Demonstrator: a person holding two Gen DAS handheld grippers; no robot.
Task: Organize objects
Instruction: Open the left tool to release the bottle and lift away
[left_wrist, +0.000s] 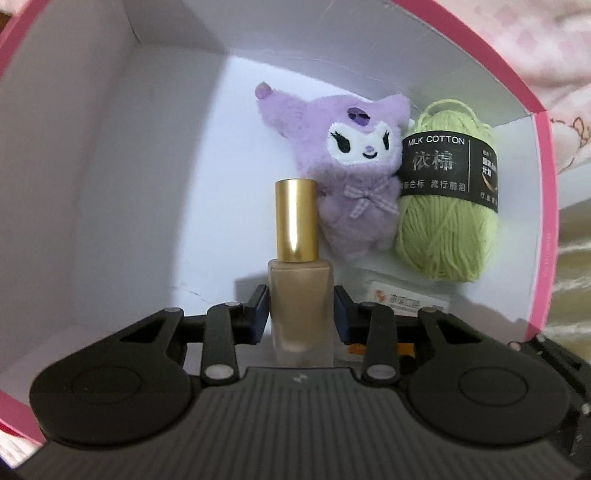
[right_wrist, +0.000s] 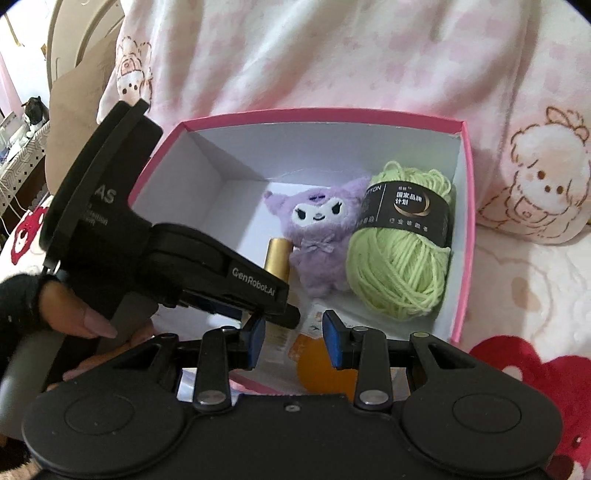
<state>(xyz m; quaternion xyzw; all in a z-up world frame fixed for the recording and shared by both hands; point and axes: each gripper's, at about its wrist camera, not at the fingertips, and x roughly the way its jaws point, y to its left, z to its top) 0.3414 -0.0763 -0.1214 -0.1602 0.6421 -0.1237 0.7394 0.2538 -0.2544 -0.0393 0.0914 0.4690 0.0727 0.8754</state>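
— Where's the frosted beige glass bottle with the gold cap (left_wrist: 300, 266)?

— Clamped between the left tongs (left_wrist: 301, 310) inside the pink cardboard box (left_wrist: 543, 206), its lower end hidden; cap pointing away, touching the purple plush toy (left_wrist: 354, 177).

— Right tongs (right_wrist: 293, 341)?

— Clenched narrow, grasping nothing.

Box (right_wrist: 466, 206) left half free; plush (right_wrist: 325, 236), yarn (right_wrist: 400, 266) right

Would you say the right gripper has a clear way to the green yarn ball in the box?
Probably yes: the yarn ball lies uncovered ahead of the right gripper; the left gripper works at the other side.
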